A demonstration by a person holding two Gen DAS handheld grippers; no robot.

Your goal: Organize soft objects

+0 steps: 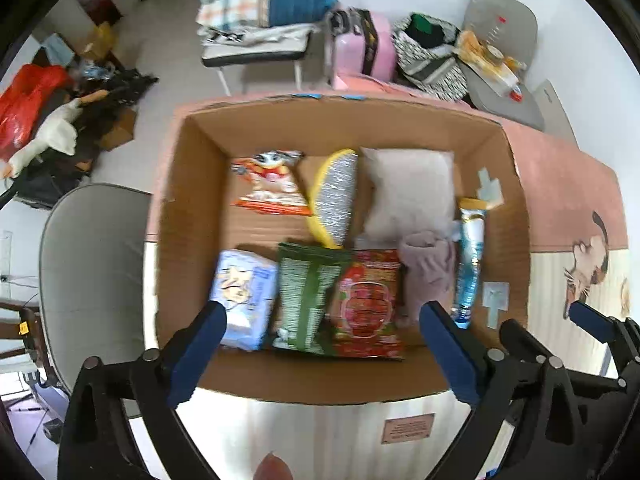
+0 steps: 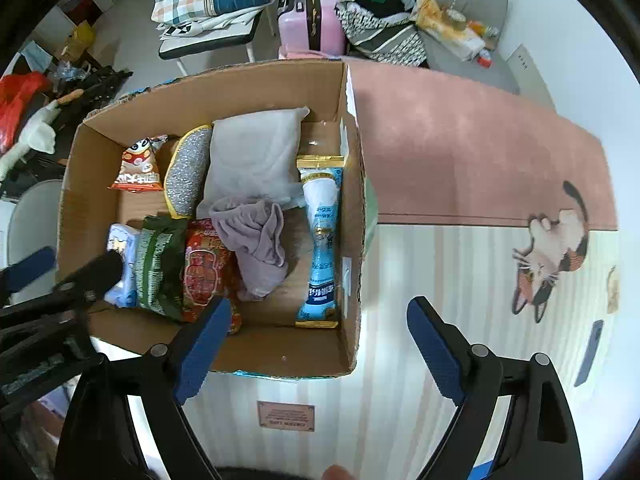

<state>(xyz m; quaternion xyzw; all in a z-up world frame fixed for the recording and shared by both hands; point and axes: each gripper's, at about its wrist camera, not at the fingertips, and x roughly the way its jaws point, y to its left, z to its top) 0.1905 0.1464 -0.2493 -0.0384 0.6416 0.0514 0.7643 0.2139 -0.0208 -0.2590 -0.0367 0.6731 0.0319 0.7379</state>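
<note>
An open cardboard box (image 1: 192, 184) (image 2: 352, 240) sits on the table and holds soft items: a grey pillow (image 1: 410, 192) (image 2: 256, 156), a crumpled purple cloth (image 1: 426, 268) (image 2: 260, 244), a blue tube pack (image 1: 470, 260) (image 2: 322, 232), a red snack bag (image 1: 366, 304) (image 2: 204, 268), a green bag (image 1: 306, 296) (image 2: 158, 268), a tissue pack (image 1: 244, 292), an orange snack bag (image 1: 270, 184) (image 2: 140, 164) and a yellow-rimmed silver pad (image 1: 334, 196) (image 2: 188, 168). My left gripper (image 1: 322, 354) is open and empty above the box's near edge. My right gripper (image 2: 318, 350) is open and empty over the box's near right corner.
The table has a pink and striped mat with a cat picture (image 2: 552, 256). A phone (image 2: 592, 352) lies at its right edge. A grey chair (image 1: 92, 280) stands left of the box. Chairs, a pink suitcase (image 2: 310, 20) and bags stand behind the table.
</note>
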